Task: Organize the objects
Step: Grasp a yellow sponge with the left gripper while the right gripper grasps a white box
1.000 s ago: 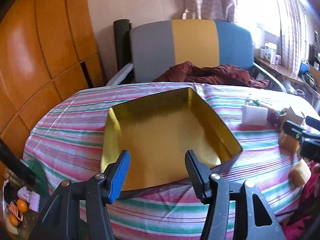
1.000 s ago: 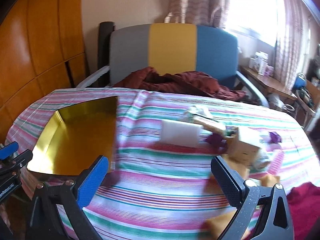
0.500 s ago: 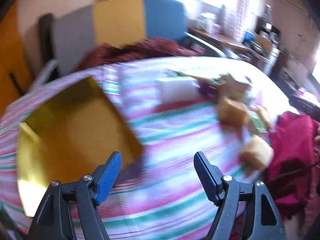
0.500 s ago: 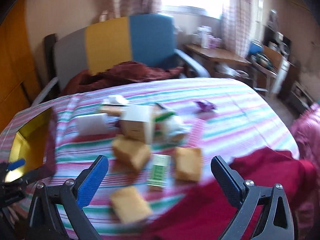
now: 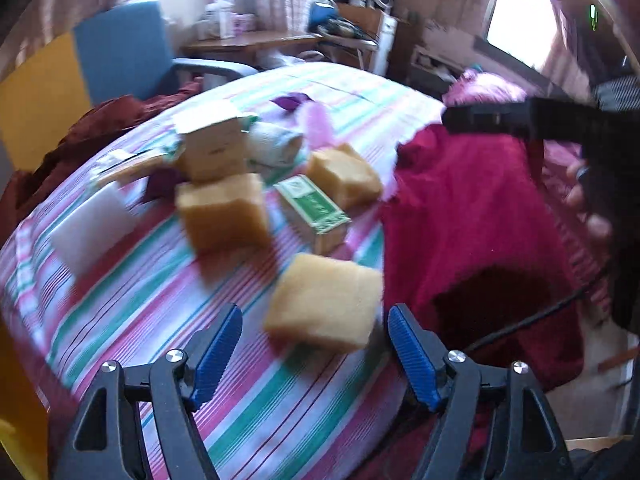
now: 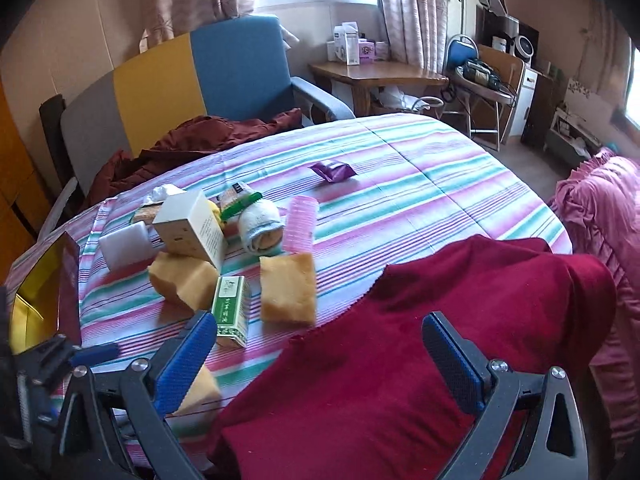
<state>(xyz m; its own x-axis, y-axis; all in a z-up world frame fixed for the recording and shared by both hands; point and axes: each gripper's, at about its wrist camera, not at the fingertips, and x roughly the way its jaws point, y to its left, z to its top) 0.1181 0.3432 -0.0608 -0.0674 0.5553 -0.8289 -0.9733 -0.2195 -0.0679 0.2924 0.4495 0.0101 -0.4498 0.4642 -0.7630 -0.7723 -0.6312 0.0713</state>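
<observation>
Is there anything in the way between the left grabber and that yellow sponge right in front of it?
Nothing visible. The left gripper, its jaws opening, faces the nearest yellow sponge directly, with only striped tablecloth between them. The red cloth lies beside it.

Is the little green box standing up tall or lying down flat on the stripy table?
Lying down. The green box rests on its long side on the striped tablecloth, printed face up, between two yellow sponges.

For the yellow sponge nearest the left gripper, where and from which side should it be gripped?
Across its two side faces, from above and the near edge. The sponge lies flat on the striped cloth just ahead of the left gripper, whose empty jaws are opening wider than the block. The red cloth crowds its right side, so keep that finger clear.
</observation>
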